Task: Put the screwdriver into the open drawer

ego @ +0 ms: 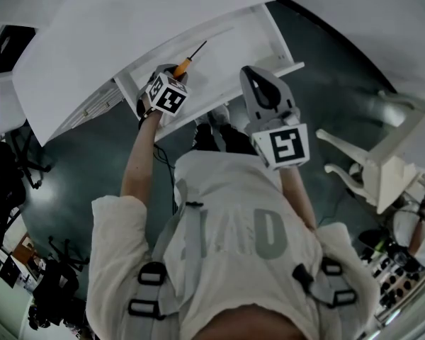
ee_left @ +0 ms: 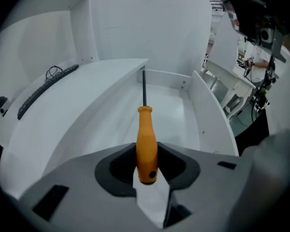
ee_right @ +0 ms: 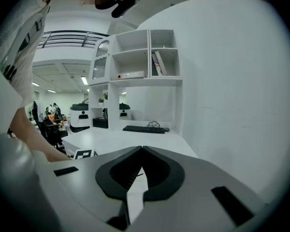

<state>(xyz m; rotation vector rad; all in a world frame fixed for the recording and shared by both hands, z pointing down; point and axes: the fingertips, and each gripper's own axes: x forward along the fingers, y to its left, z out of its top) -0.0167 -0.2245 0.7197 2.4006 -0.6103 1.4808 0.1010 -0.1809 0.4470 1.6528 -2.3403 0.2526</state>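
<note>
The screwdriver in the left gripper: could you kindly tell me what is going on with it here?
A person is working with a gripper in each hand. The left gripper is shut on the handle of the orange-handled screwdriver, whose shaft points into the open white drawer; it has not been let go yet. The right gripper is shut and empty, held alongside.

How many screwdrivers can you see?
1. The orange-handled screwdriver with a dark metal shaft is clamped in the left gripper, its tip pointing into the open white drawer. I see no other, though the gripper hides part of the drawer.
</note>
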